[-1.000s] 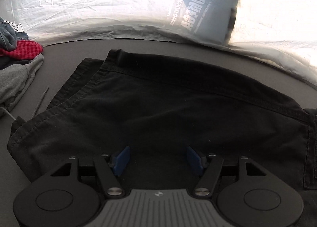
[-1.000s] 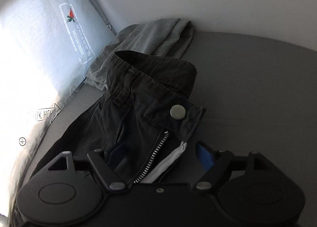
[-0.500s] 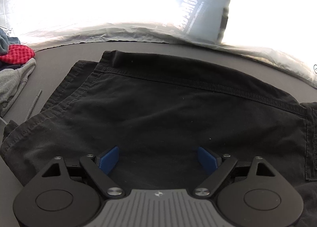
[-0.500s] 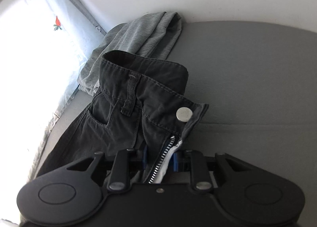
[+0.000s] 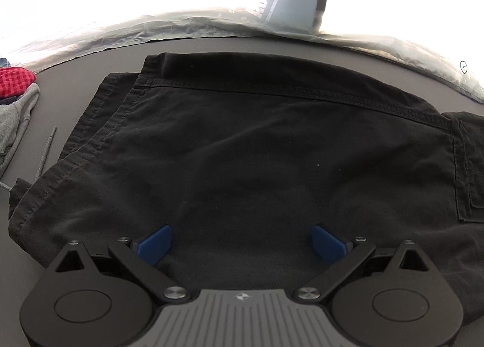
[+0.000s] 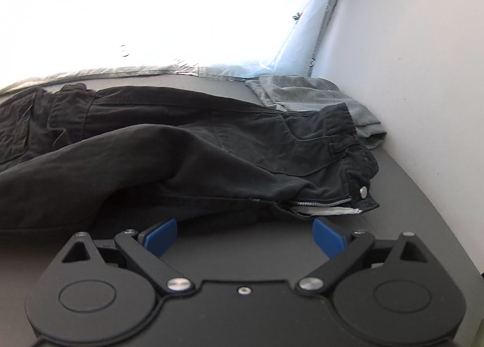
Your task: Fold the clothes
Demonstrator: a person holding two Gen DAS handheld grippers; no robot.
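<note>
At the far left edge of the left wrist view a red checked cloth lies on top of a grey garment, both on the dark grey table, and a thin grey cord lies just beside them. Next to the cord begin the black trousers, spread flat across the table with the hemmed leg ends at the left and a stitched side pocket at the right edge. Behind them a pale sheet with printed marks runs along the back of the table. The left gripper hangs over the near part of the trousers; its jaws have just been opening and now stand wide apart, with only flat fabric below and nothing pinched between the blue pads. In the right wrist view the trousers run from the left edge to the waistband at the right, where a metal button and an open zip show. A folded grey cloth lies behind the waistband against the white wall. The right gripper sits just in front of the trousers over bare table; its jaws have just been opening, are now spread wide, and hold nothing.
</note>
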